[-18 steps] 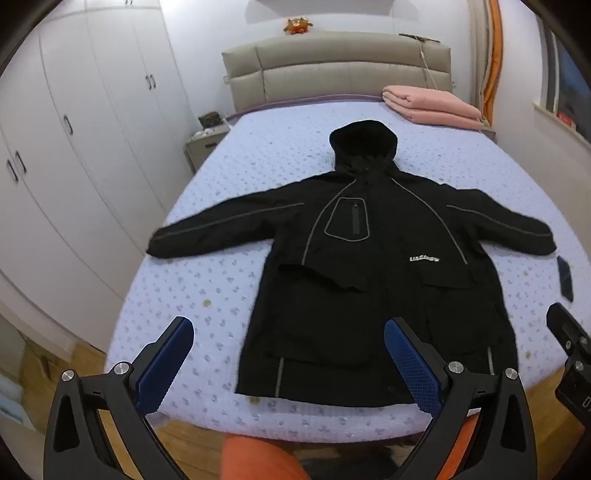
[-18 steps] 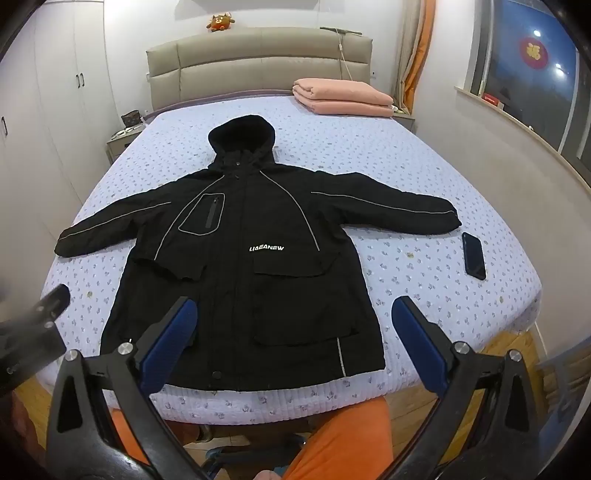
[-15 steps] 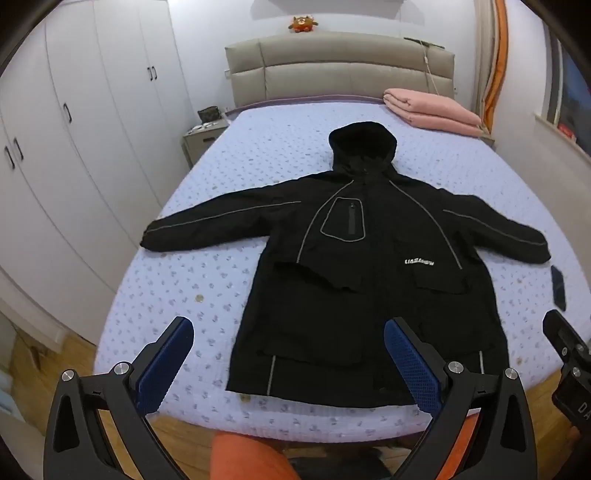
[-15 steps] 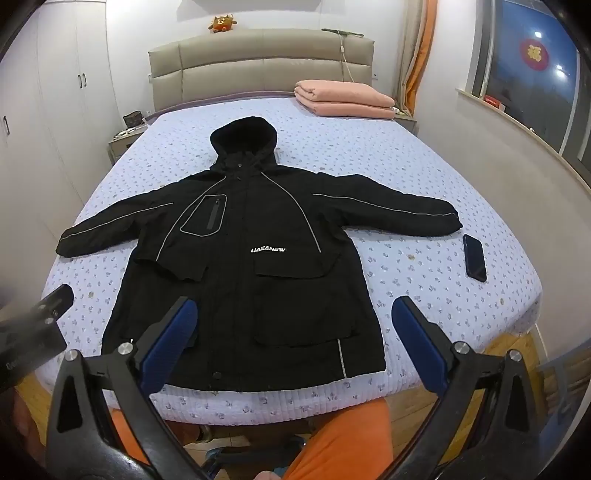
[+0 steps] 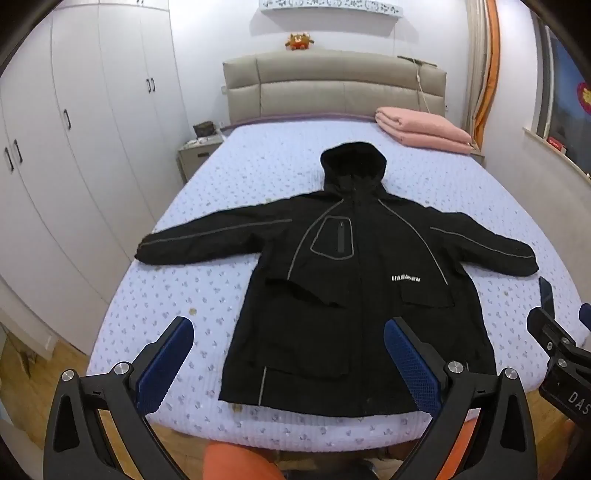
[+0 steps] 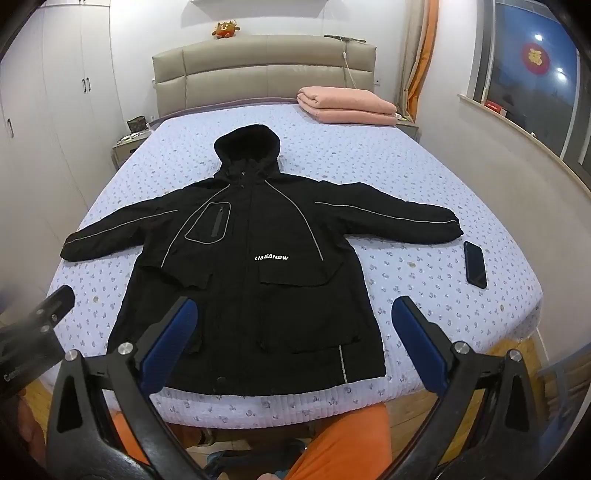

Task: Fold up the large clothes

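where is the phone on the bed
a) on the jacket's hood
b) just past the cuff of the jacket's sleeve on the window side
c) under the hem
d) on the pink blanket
b: the dark phone lies flat on the bedsheet, just beyond the cuff of the black jacket sleeve that points toward the window.

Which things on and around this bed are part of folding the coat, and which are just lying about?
For the job: black hooded jacket spread flat on the bed; left gripper and right gripper, both open and holding nothing.

Just lying about: dark phone, folded pink blanket, plush toy on the headboard, nightstand.
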Demonstrator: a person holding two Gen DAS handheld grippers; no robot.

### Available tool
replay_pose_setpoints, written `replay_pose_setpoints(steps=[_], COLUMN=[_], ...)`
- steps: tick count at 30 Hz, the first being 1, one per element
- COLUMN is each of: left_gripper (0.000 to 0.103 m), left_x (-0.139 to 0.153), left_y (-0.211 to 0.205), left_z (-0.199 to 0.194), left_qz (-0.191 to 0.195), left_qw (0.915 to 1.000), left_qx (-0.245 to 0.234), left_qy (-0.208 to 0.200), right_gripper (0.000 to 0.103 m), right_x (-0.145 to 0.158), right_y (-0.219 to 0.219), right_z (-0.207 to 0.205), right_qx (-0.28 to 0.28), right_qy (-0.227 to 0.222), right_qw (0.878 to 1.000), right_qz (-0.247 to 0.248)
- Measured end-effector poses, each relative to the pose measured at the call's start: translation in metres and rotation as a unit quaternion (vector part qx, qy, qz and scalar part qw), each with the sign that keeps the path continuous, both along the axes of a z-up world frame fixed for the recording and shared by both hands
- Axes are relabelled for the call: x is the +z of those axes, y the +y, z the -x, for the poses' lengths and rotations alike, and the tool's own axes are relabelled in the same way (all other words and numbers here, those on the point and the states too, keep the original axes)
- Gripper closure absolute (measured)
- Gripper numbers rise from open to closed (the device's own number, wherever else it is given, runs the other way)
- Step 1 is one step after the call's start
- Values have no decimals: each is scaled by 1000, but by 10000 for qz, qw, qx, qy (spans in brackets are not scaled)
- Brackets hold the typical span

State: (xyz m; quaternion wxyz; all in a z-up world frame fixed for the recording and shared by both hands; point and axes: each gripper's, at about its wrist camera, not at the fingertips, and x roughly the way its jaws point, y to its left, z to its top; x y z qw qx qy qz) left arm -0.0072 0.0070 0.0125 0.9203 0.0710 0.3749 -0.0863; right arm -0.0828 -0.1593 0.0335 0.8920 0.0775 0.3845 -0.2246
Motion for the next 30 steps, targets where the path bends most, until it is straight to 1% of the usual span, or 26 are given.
replay_pose_setpoints(steps=[4, 30], left_gripper=[0, 0], left_x=[2, -5], left_y=[-2, 3], left_z=[2, 2], left_qz=[-21, -46], left_qw=[10000, 10000], left_qx=[-20, 26], left_qy=[-78, -23], right_gripper=[0, 0], right_x=[0, -3], right_y=[0, 2], right_z=[3, 4], right_qx=[15, 35], right_qy=[-6, -8], right_qw=[10000, 9999], right_qz=[-10, -111])
